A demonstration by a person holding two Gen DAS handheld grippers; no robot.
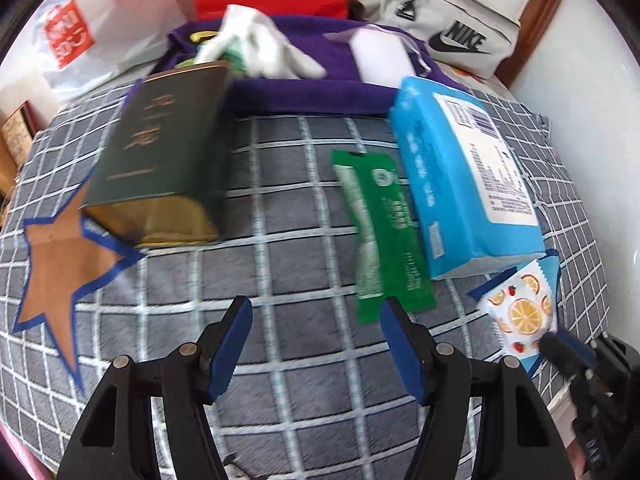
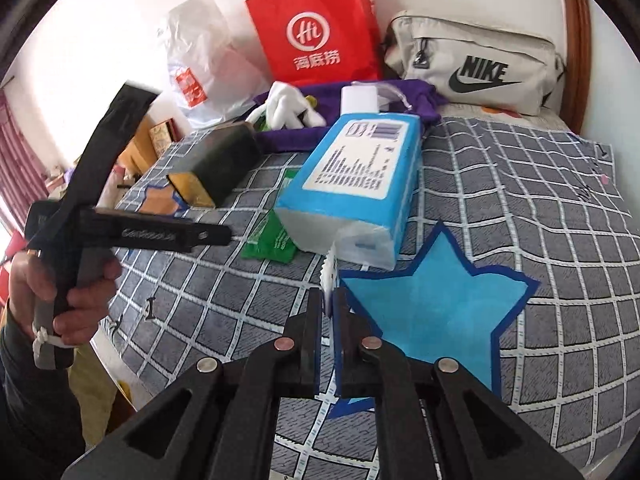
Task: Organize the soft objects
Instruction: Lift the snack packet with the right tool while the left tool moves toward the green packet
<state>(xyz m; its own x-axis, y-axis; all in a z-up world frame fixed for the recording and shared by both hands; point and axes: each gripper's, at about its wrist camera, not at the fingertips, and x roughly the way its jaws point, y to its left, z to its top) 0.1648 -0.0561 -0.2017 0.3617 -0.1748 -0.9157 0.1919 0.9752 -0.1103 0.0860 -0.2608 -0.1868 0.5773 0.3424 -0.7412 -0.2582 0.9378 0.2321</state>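
My right gripper [image 2: 330,304] is shut on a small white packet printed with orange slices [image 1: 520,314], held edge-on [image 2: 329,276] above the blue star [image 2: 428,316]. My left gripper [image 1: 316,320] is open and empty over the grey checked blanket [image 1: 280,208]. A blue tissue pack [image 1: 460,176] lies to its right, also in the right wrist view [image 2: 360,176]. A green sachet [image 1: 380,232] lies beside it. A dark green box [image 1: 160,152] lies left, next to a brown star [image 1: 60,264]. White gloves [image 1: 256,44] rest on a purple cloth [image 1: 304,92].
A red paper bag [image 2: 320,28], a white plastic bag [image 2: 200,60] and a grey Nike pouch [image 2: 476,64] stand at the back against the wall. A white object in clear wrap [image 1: 380,56] lies on the purple cloth. The bed edge is at the left [image 2: 108,344].
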